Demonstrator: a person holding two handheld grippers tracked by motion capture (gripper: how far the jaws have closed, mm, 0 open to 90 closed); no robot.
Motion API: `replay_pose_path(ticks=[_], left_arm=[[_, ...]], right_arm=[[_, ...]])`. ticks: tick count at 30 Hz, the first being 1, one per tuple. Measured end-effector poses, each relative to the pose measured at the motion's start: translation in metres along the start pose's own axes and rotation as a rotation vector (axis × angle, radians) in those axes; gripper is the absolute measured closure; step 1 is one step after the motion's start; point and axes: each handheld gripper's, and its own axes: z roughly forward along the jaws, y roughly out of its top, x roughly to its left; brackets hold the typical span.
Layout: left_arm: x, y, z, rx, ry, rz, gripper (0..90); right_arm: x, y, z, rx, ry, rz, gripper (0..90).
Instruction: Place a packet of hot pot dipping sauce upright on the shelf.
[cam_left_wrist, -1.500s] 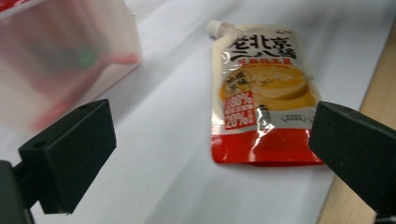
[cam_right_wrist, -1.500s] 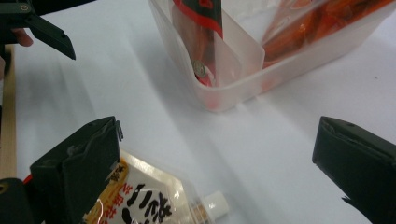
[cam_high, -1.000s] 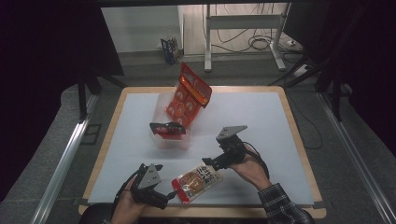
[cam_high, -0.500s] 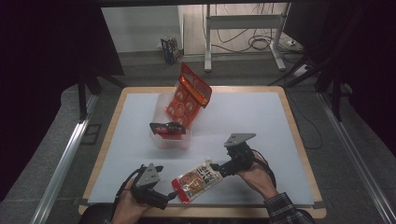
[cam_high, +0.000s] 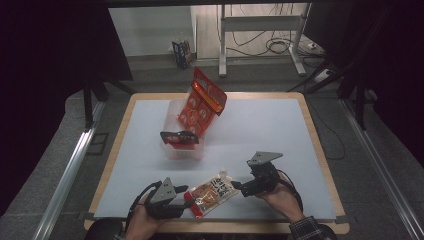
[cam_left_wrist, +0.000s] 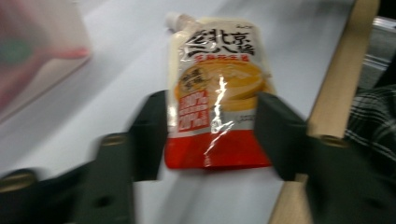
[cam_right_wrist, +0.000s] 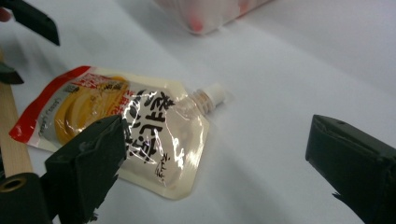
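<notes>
A sauce pouch (cam_high: 212, 192) lies flat near the table's front edge, with a red bottom, an orange picture and a white spout (cam_right_wrist: 215, 92). My left gripper (cam_high: 186, 200) points at its red end. Its jaws have just been closing, and in the left gripper view the pouch (cam_left_wrist: 217, 98) sits between them with both pads against its side edges (cam_left_wrist: 217, 135). My right gripper (cam_high: 235, 188) hovers at the spout end with its jaws wide apart (cam_right_wrist: 219, 140). One jaw sits over the pouch's (cam_right_wrist: 140, 126) clear top part, the other over bare mat.
A clear plastic bin (cam_high: 172, 150) stands mid-table with a tall red snack bag (cam_high: 202, 102) leaning out of it and a dark packet (cam_high: 179, 138) on its rim. The white mat (cam_high: 270, 130) covers a wooden table; the wooden front edge (cam_high: 225, 226) is just behind the pouch.
My right gripper has come down and toward the table's front edge, beside the pouch's spout end. The left hand and the pouch have stayed in place.
</notes>
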Motion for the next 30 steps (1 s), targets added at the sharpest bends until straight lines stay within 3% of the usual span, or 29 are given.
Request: replay_pose_path(ticks=[2, 4, 5, 6, 11, 15, 19, 20, 21, 24, 30], left_arm=[[0.001, 0.001, 0.001, -0.011, -0.043, -0.021, 68.7], [0.002, 0.001, 0.002, -0.017, -0.059, -0.031, 81.9], [0.002, 0.001, 0.002, -0.018, -0.070, -0.034, 81.9], [0.003, 0.001, 0.003, -0.021, -0.076, -0.040, 89.0], [0.004, 0.001, 0.006, -0.020, -0.083, -0.050, 89.8], [0.001, 0.002, 0.011, -0.011, -0.077, -0.026, 89.8], [-0.003, 0.003, 0.018, 0.020, -0.063, -0.007, 89.8], [-0.003, 0.002, 0.023, 0.059, -0.052, -0.005, 89.8], [-0.003, 0.002, 0.023, 0.059, -0.052, -0.005, 89.9], [0.002, -0.002, 0.027, 0.074, -0.080, -0.045, 89.9], [0.006, -0.007, 0.028, 0.100, -0.088, -0.077, 90.0]], right_arm=[[0.001, -0.001, 0.001, 0.008, 0.005, -0.003, 7.1], [0.002, -0.001, 0.002, 0.019, 0.010, -0.008, 8.1], [0.002, -0.001, 0.002, 0.019, 0.010, -0.008, 8.1], [0.003, -0.001, 0.003, 0.027, 0.014, -0.016, 8.9], [0.004, -0.002, 0.005, 0.036, 0.025, -0.025, 10.6], [0.005, -0.003, 0.008, 0.049, 0.026, -0.024, 10.9], [0.004, -0.004, 0.010, 0.059, 0.035, -0.016, 10.9], [0.005, -0.004, 0.010, 0.058, 0.035, -0.017, 10.9], [0.005, -0.004, 0.010, 0.057, 0.035, -0.021, 10.9], [0.005, -0.004, 0.011, 0.057, 0.038, -0.018, 10.9], [0.006, -0.005, 0.011, 0.056, 0.049, -0.014, 10.8]])
